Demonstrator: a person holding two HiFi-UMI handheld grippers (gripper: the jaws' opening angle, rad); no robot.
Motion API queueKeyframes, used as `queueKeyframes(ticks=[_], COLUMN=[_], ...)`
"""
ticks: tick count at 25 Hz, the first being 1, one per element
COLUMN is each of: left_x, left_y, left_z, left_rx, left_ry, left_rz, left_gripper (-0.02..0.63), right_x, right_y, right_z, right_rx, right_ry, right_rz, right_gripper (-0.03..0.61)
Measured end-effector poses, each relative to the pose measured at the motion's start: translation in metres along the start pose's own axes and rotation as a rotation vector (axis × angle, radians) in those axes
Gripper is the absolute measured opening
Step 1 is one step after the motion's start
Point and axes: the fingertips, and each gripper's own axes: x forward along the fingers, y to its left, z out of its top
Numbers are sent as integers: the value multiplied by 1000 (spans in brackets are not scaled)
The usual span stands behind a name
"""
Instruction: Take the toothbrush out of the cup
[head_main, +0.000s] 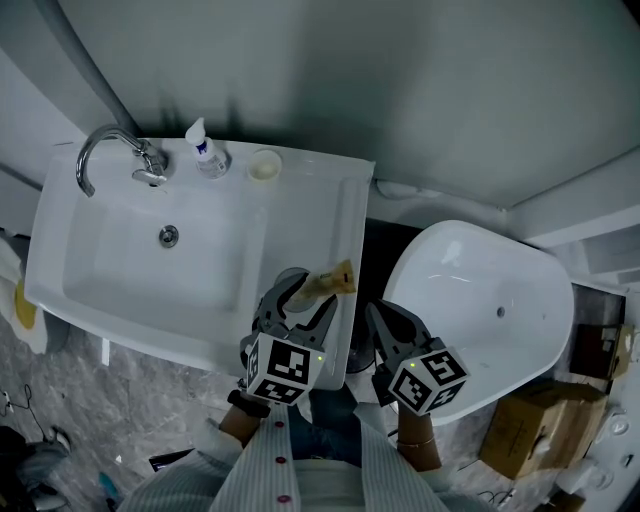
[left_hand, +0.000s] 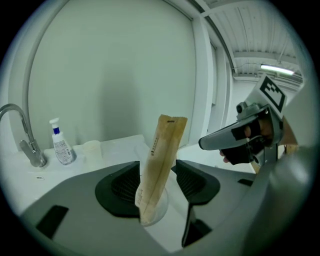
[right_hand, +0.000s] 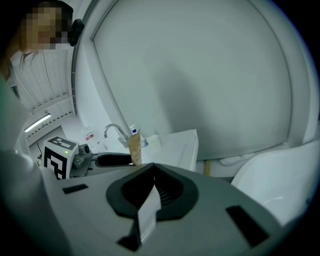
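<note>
While straddling the cup (left_hand: 163, 202), left gripper (left_hand: 157, 180): spread wide, one pad on either side of the clear wall, pressing on nothing, gripping nothing.
right gripper (right_hand: 152, 172): closed tip to tip, empty, hanging beside the left one, over the dark gap between sink counter (head_main: 310, 200) and tub (head_main: 480, 300).
toothbrush (left_hand: 161, 160): wrapped in a tan paper sleeve (left_hand: 167, 132), standing tilted in the cup, top leaning to the right.
cup's place: on the sink counter, right of the basin (head_main: 150, 260), near the front edge.
step in hand: probably steadying the cup with the left, ahead of a pluck with the right.
doing it well: close the left gently and low on the wall, only enough to stop tipping; open the right before reaching; pinch the sleeve high above the rim; lift along its lean, not sideways.
risk: thin cup likely to buckle or skid off the edge under a hard squeeze.
</note>
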Motion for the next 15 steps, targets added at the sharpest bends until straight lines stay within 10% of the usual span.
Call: queueKeyframes(ticks=[15], left_x=[15], left_y=[7], left_z=[-6], left_rx=[57], left_ry=[62], left_rz=[125], left_gripper=[222], right_x=[-1], right_y=[-10], right_z=[-8], right_rx=[13], right_ry=[18], right_rz=[25], right_gripper=[12])
